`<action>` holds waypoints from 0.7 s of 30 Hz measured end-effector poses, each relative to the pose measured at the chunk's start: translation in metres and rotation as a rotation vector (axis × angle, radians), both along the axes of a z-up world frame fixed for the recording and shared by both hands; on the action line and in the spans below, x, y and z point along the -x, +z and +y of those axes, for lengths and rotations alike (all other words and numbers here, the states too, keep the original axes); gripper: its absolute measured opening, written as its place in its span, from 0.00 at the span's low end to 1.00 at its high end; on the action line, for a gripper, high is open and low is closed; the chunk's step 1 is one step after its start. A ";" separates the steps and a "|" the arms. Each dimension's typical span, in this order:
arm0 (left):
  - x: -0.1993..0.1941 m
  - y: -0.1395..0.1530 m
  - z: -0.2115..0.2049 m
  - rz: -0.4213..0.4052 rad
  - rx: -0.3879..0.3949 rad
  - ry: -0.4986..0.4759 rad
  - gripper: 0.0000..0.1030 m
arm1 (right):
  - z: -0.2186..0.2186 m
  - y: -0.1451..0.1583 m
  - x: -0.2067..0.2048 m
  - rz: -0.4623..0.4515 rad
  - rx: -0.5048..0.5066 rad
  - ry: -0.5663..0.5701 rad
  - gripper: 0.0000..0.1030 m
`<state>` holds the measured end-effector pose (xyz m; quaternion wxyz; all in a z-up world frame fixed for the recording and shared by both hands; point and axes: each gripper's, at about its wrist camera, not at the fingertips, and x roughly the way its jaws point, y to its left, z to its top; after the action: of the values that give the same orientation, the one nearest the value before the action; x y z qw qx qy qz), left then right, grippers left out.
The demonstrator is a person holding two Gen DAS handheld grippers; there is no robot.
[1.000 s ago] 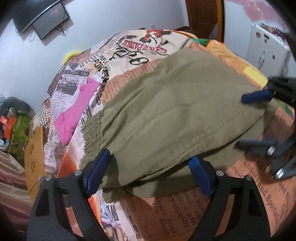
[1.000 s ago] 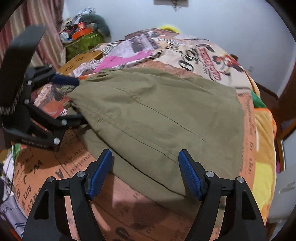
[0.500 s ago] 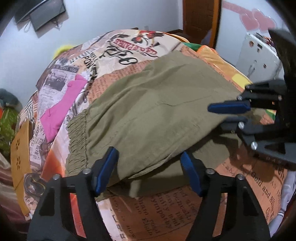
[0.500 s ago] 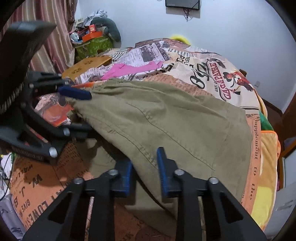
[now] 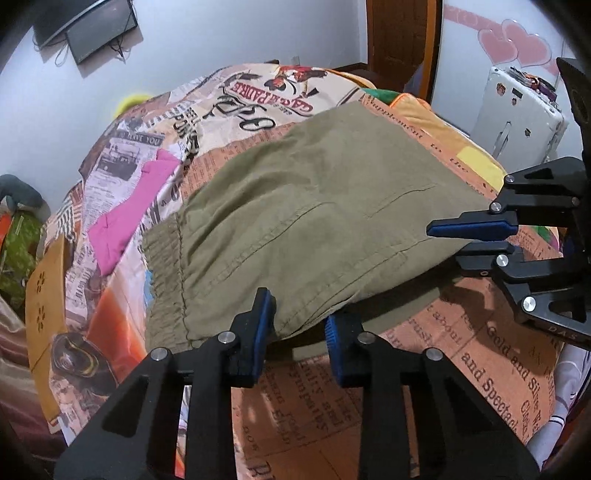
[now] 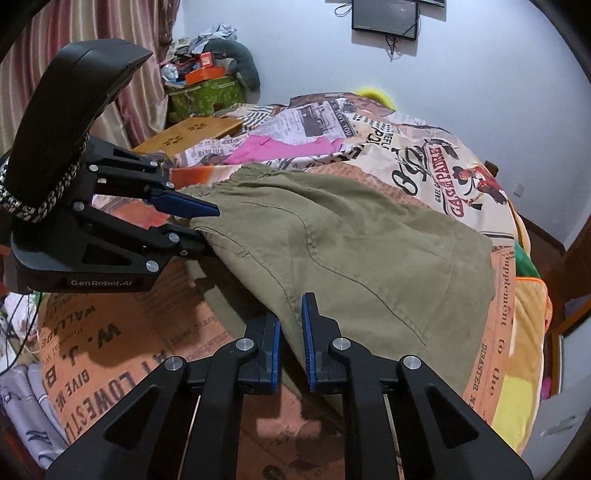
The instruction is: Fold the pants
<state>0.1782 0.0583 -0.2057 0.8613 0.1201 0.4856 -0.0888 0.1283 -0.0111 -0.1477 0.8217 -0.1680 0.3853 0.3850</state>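
At the near hem: right gripper (image 6: 290, 332) has been narrowed onto the pants (image 6: 369, 251).
Left gripper (image 5: 299, 325): part-closed around the edge; grip seemingly incomplete.
Pants: spread on the bed (image 5: 480, 369), edge lifted.
Meaning: fold-over is nearly ready.

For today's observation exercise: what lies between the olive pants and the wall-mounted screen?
In the right wrist view, between pants and screen: newspaper-print bedspread and a pink garment.

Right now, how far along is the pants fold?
Done: the olive-green cotton pants already lie doubled on the newspaper-print bedspread. In hand: the left gripper and right gripper pinch the near edge, lifted. Left: carry that edge across and flatten it.
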 end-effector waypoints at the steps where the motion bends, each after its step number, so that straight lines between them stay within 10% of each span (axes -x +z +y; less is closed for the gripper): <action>1: 0.001 -0.003 -0.001 0.008 0.004 0.002 0.28 | 0.000 -0.001 0.001 0.004 0.004 -0.001 0.09; 11: 0.023 -0.001 0.013 0.026 0.085 0.034 0.44 | -0.014 -0.004 0.000 0.121 0.030 -0.050 0.31; 21: 0.021 0.035 0.071 -0.071 0.141 0.206 0.54 | -0.034 0.030 -0.004 0.098 -0.109 -0.110 0.33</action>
<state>0.1576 0.1288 -0.1706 0.8887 0.0119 0.4573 -0.0293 0.1324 -0.0447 -0.1181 0.8298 -0.0826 0.4121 0.3672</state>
